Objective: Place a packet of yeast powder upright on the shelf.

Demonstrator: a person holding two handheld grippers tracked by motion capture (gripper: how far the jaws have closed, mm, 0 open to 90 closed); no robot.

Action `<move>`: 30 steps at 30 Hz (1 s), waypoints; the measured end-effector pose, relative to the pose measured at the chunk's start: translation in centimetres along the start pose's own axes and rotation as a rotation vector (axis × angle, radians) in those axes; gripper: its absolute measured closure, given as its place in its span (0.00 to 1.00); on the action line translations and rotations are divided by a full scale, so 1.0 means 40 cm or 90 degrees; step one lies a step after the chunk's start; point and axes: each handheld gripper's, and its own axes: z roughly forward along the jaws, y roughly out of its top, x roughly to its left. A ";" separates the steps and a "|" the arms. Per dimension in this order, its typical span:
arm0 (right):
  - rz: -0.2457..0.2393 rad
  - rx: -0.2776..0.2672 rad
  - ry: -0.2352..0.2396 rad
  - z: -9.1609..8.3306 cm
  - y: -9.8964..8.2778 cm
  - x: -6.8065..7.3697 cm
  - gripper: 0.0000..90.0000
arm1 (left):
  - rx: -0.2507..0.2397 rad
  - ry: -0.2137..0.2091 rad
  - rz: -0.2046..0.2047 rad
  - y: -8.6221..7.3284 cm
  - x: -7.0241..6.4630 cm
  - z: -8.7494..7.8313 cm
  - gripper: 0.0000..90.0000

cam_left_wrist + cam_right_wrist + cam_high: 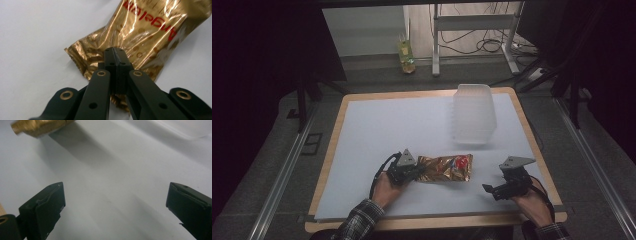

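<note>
Glossy crinkled foil snack bag (140, 32), matt white table (377, 130)

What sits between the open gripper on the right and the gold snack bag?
Nothing: the high view shows bare white table between the right gripper and the bag.

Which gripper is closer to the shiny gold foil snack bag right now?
Left. The left gripper is clamped on the crinkled left end of the shiny gold foil snack bag. The right gripper sits open on the white table surface, off the bag's right end.
</note>
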 end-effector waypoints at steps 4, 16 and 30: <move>0.006 0.003 0.021 0.002 0.007 0.004 0.03 | 0.036 0.033 0.022 -0.008 -0.003 0.002 1.00; 0.021 0.004 0.093 0.024 0.050 0.027 0.03 | 0.036 0.027 0.009 -0.009 0.000 0.001 1.00; 0.053 0.012 0.167 0.068 0.128 0.064 0.03 | 0.033 0.031 0.011 -0.010 -0.002 0.001 1.00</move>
